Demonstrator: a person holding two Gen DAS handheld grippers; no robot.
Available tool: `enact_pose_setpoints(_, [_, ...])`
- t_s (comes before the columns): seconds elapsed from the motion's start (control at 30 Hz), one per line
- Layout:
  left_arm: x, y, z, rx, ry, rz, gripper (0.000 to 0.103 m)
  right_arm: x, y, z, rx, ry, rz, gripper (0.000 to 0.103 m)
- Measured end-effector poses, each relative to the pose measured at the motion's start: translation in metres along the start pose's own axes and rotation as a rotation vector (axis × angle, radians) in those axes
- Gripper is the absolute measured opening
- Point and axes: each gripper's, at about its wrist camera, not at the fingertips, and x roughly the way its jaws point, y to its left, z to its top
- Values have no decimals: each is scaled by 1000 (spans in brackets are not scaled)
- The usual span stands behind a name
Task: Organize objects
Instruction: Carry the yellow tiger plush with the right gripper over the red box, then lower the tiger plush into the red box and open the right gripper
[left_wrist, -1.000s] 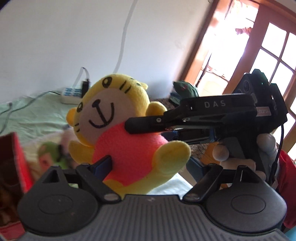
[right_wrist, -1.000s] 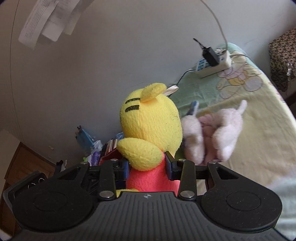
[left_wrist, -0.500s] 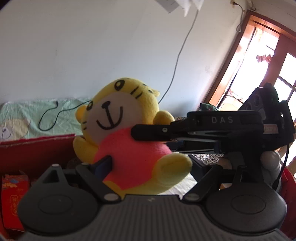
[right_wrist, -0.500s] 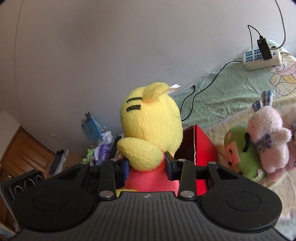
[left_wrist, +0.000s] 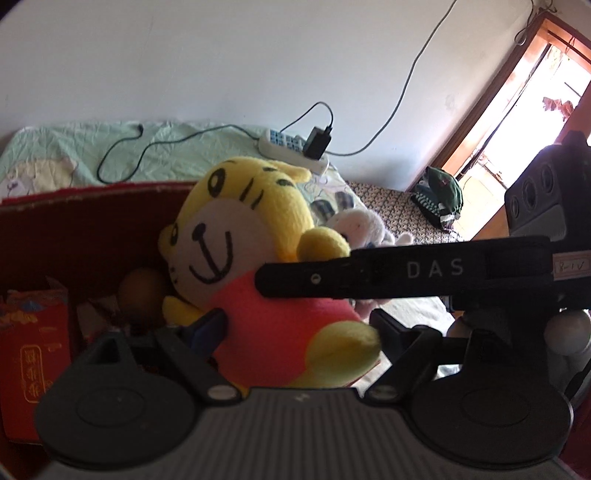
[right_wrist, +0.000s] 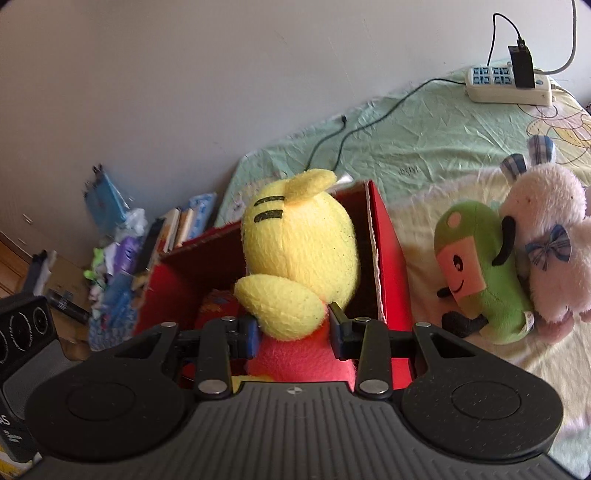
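Note:
A yellow tiger plush (left_wrist: 258, 266) in a pink shirt hangs over the open red box (left_wrist: 92, 221). My left gripper (left_wrist: 297, 328) is shut on its pink belly from the front. My right gripper (right_wrist: 295, 336) is shut on the same tiger plush (right_wrist: 299, 251) from behind, just under its arm. In the left wrist view the right gripper (left_wrist: 406, 273) crosses the frame as a black bar marked DAS. The plush's lower body sits within the red box (right_wrist: 388, 258) opening. Its feet are hidden.
Inside the box lie a small red carton (left_wrist: 33, 354) and a round orange thing (left_wrist: 140, 291). A green plush (right_wrist: 476, 273) and a pale bunny plush (right_wrist: 546, 243) lie on the bed beside the box. A power strip (right_wrist: 506, 85) sits by the wall. Clutter (right_wrist: 122, 258) fills the floor.
Both grippers have carried the tiger plush from above the bed across to the red box and lowered it into the opening. The grip on it has not changed.

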Motion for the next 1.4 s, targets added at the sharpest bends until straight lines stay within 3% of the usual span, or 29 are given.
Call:
enact_pose_setpoints(0.13, [12,9,-4,-8,42,7,82,15,2,-3,-23,21,-52,39])
enact_pose_setpoints(0.4, [25,16,-4,-21,83,8,85,20,5,-5,-69,22,-75,41])
enact_pose_setpoints(0.57, [24,16,-4,-10,97,19,87,12,0,-6,-28,-3,-46,52])
enact_pose_setpoints(1.03, [16,-2,-10,28,88,31,87,-16,-6,-9,60,-103,-53,52])
enact_pose_setpoints(1.4, [9,-16,-12,43,82,60,87,-31,-7,-22,78,-127,-56,49])
